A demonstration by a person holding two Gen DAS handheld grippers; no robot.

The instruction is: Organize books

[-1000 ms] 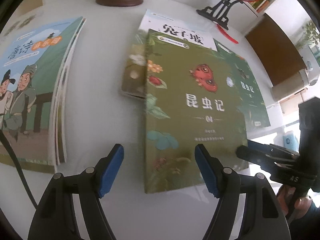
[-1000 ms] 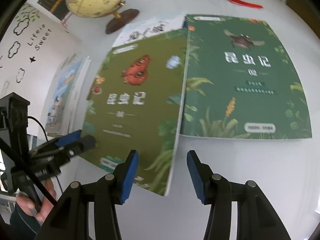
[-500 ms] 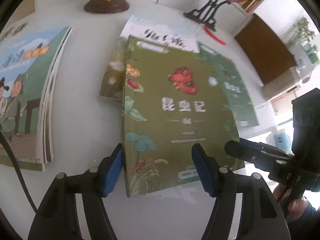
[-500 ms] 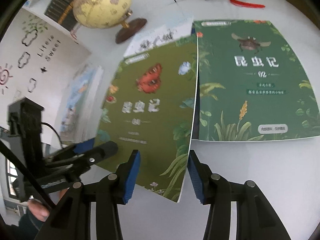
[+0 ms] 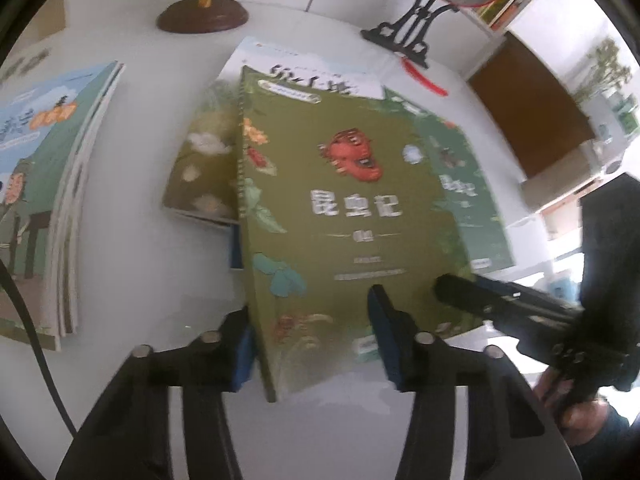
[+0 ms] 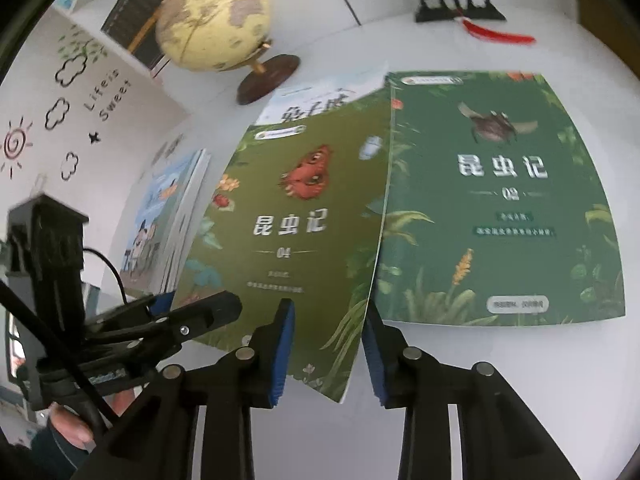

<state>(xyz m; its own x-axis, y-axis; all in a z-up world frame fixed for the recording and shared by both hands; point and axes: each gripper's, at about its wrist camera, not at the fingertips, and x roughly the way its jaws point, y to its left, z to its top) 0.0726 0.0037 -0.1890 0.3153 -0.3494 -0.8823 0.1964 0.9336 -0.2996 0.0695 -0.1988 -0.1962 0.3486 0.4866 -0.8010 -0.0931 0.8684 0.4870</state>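
Note:
An olive-green book with a red insect on its cover point(image 5: 340, 220) point(image 6: 288, 232) lies partly over a white-topped book point(image 5: 204, 176), its near edge tilted up off the table. My left gripper point(image 5: 310, 340) has the book's near left corner between its blue pads; the jaws are closing with a gap still showing. My right gripper point(image 6: 326, 350) straddles the near right corner, jaws also closing and not pressing. Each gripper shows in the other's view, the right gripper point(image 5: 460, 292) and the left gripper point(image 6: 192, 308). A dark green book point(image 6: 500, 200) lies flat to the right.
A stack of blue illustrated books point(image 5: 48, 184) lies at the left of the white table point(image 5: 152, 260). A globe on a wooden base point(image 6: 212, 20) and a black fan stand point(image 5: 408, 36) with a red tassel stand at the back. A hand shows below each gripper.
Both pairs of jaws have narrowed around the olive book's near corners. The left gripper has moved in over the book, and the book's near edge has come up and tilted.

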